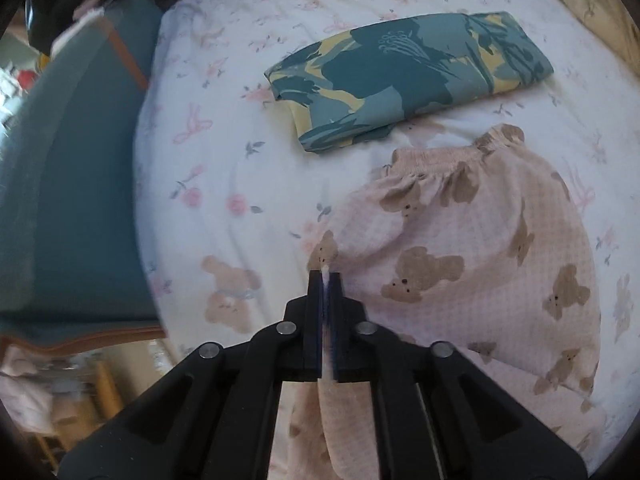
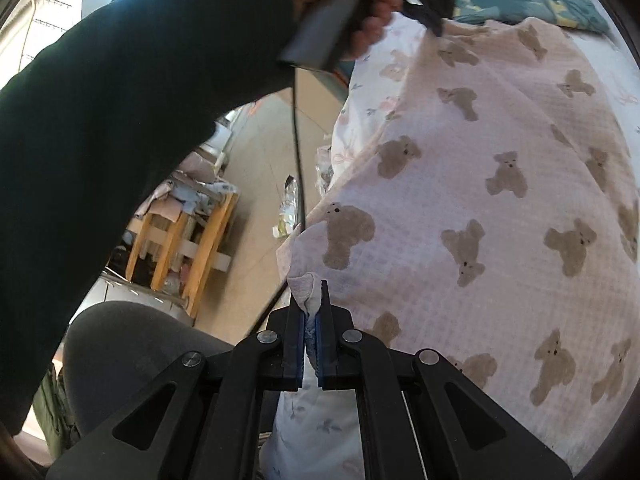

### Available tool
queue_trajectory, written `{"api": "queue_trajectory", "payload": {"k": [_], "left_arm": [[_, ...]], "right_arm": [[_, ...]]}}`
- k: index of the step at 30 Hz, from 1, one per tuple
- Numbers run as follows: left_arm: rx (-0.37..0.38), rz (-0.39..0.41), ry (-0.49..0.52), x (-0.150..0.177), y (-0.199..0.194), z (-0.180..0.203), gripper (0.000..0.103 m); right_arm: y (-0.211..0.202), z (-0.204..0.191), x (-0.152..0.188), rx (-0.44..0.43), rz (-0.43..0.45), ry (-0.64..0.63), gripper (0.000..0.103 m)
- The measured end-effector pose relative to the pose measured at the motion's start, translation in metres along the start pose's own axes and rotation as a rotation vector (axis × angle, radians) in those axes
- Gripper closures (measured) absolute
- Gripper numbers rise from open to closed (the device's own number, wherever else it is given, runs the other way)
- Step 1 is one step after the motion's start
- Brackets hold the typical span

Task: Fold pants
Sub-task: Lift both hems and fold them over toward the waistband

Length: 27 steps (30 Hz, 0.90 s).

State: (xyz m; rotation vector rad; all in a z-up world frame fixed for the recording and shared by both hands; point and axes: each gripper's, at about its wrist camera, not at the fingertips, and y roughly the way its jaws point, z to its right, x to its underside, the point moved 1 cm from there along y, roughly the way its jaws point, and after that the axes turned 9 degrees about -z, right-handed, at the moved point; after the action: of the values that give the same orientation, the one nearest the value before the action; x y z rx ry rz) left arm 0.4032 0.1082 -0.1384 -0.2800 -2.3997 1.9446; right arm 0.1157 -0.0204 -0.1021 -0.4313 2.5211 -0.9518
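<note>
Pink pants with brown teddy bears (image 1: 472,248) lie on the bed, waistband toward the far side. My left gripper (image 1: 325,276) is shut on an edge of the pants and holds it lifted. In the right wrist view the pants (image 2: 500,184) spread across the bed, and my right gripper (image 2: 310,292) is shut on a hem corner near the bed's edge. The left gripper (image 2: 434,26) also shows there at the top, pinching the far edge of the pants.
A folded teal and yellow patterned garment (image 1: 412,76) lies beyond the pants on the floral bedsheet (image 1: 224,160). A teal headboard or bed frame (image 1: 76,184) borders the left. A wooden stool with clutter (image 2: 188,240) stands on the floor beside the bed.
</note>
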Motion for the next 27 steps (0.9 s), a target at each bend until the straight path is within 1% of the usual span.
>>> {"api": "queue_trajectory", "payload": {"k": [1,2,3,4,5,7,8,9,10,12,14,15,18,21,22,23,25,26,27], "left_arm": [[0.020,-0.006,-0.003,0.003,0.003,-0.004,0.092],[0.024,-0.017,-0.008,0.005,0.005,-0.007,0.067],[0.033,-0.028,-0.017,0.010,0.006,-0.012,0.052],[0.042,-0.022,-0.031,0.017,0.004,-0.017,0.030],[0.057,-0.002,-0.043,0.025,0.000,-0.023,0.028],[0.127,0.027,-0.061,0.043,-0.010,-0.035,0.028],[0.170,0.033,-0.069,0.056,-0.016,-0.043,0.028],[0.196,0.040,-0.074,0.066,-0.022,-0.049,0.028],[0.226,0.056,-0.074,0.084,-0.030,-0.059,0.028],[0.234,0.065,-0.067,0.114,-0.043,-0.070,0.026],[0.220,0.060,-0.077,0.140,-0.050,-0.084,0.023],[0.219,0.045,-0.091,0.158,-0.051,-0.092,0.022],[0.268,0.011,-0.135,0.200,-0.049,-0.111,0.022],[0.326,-0.025,-0.184,0.229,-0.037,-0.122,0.022],[0.340,-0.055,-0.191,0.238,-0.030,-0.121,0.022],[0.335,-0.077,-0.193,0.244,-0.023,-0.119,0.022],[0.293,-0.127,-0.186,0.254,-0.009,-0.111,0.022],[0.301,-0.136,-0.179,0.260,-0.006,-0.109,0.022],[0.320,-0.152,-0.171,0.265,-0.002,-0.105,0.022]], "right_arm": [[0.003,-0.001,-0.001,0.010,-0.008,0.001,0.100],[0.005,-0.002,-0.002,0.014,-0.006,0.011,0.100],[0.007,-0.003,-0.002,0.019,-0.016,0.012,0.100],[0.002,0.000,0.002,0.024,-0.021,0.009,0.100],[0.006,-0.003,0.004,0.033,-0.022,0.006,0.100],[0.009,-0.006,-0.001,0.037,-0.013,0.011,0.100],[0.013,-0.007,-0.007,0.037,-0.007,0.015,0.100],[0.013,-0.008,-0.009,0.035,-0.002,0.017,0.100],[0.014,-0.010,-0.010,0.038,-0.006,0.012,0.100],[0.018,-0.015,-0.013,0.043,-0.019,0.002,0.100],[0.029,-0.032,-0.018,0.056,-0.025,-0.028,0.100],[0.033,-0.037,-0.020,0.052,-0.028,-0.041,0.100],[0.051,-0.056,-0.026,0.025,-0.027,-0.059,0.100],[0.080,-0.070,-0.029,0.040,-0.025,-0.068,0.099],[0.094,-0.070,-0.027,0.043,-0.042,-0.066,0.094],[0.101,-0.070,-0.023,0.049,-0.057,-0.063,0.094],[0.118,-0.066,-0.017,0.097,-0.084,-0.070,0.093],[0.119,-0.065,-0.014,0.106,-0.082,-0.076,0.090],[0.116,-0.064,-0.011,0.109,-0.079,-0.077,0.081]]}}
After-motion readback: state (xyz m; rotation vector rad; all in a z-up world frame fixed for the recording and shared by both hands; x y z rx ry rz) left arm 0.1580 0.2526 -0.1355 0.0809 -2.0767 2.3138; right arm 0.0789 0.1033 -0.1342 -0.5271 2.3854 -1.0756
